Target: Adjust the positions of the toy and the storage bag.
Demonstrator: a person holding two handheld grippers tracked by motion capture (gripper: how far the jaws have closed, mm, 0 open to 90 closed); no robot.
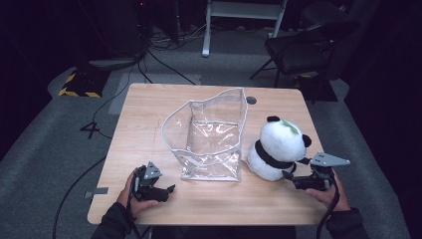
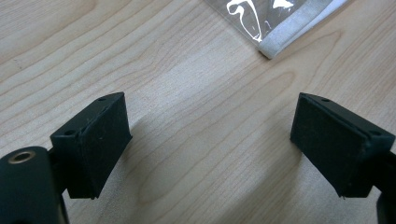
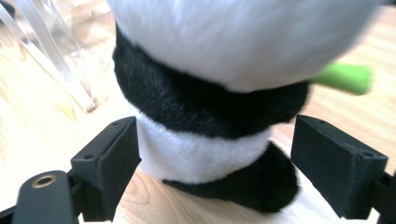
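A black-and-white panda plush (image 1: pixel 276 147) with a green leaf sits upright on the right half of the wooden table (image 1: pixel 149 107). My right gripper (image 1: pixel 290 178) lies low behind it. In the right gripper view its jaws stand open on either side of the panda's (image 3: pixel 205 102) lower body, with a gap at the right pad (image 3: pixel 327 168). A clear plastic bag with white trim (image 1: pixel 211 134) stands open at the table's middle. My left gripper (image 1: pixel 169 191) rests near the front left edge, open over bare wood (image 2: pixel 210 144), with the bag's corner (image 2: pixel 280 42) just ahead.
A round hole (image 1: pixel 251 100) sits in the table's far right part. Beyond the table are a dark chair (image 1: pixel 303 50), a white frame (image 1: pixel 244 15), floor cables (image 1: pixel 164 62) and yellow-black tape (image 1: pixel 77 92). Bare wood lies left of the bag.
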